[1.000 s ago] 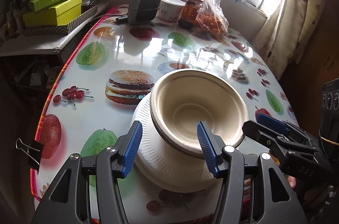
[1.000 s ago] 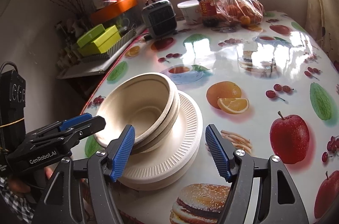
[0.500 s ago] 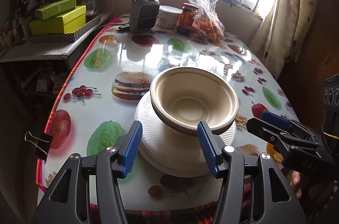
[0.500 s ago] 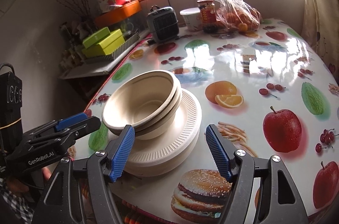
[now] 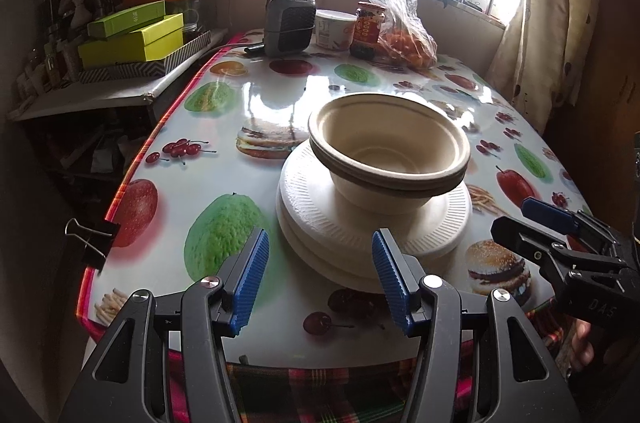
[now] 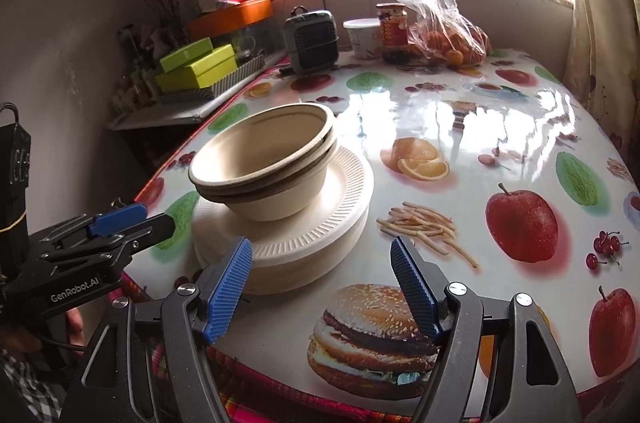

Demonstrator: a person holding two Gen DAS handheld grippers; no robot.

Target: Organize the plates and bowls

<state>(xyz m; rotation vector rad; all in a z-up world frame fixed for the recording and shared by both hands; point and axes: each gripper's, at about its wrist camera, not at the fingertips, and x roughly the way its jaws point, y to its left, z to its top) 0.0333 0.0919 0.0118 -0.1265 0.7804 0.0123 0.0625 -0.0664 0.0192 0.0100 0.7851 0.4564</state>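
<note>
Two nested beige bowls [image 5: 388, 159] sit on a stack of white ribbed plates [image 5: 372, 227], and the whole pile stands on the counter [image 5: 224, 183] near its front edge, on the glossy cloth printed with fruit and burgers. In the left wrist view the top bowl's rim sits a little off the one below.

The left claw [image 5: 316, 283] hovers just short of the plates with its blue pads spread and nothing between them. The right claw [image 6: 322, 287] is also spread wide — its jaws have just been opening further — and it too holds nothing; its left pad lies just in front of the plate stack's near rim, its right pad over the printed burger [image 6: 372, 339].

Each view catches the other tool from the side: the left view shows the right claw low at the right, with a bit of a hand below it, while the right view shows the left claw at the left edge.

Only the left view shows the black binder clip [image 5: 90, 239] on the counter's left edge. The right view alone shows the printed orange slices [image 6: 420, 161] and the big red apple [image 6: 520, 227] to the right of the pile.

At the far end stand a small grey heater [image 5: 290, 19], a white tub [image 5: 334, 29], a red-labelled jar [image 5: 368, 29] and a clear bag of oranges [image 5: 404, 39] — well apart from the plates.
</note>
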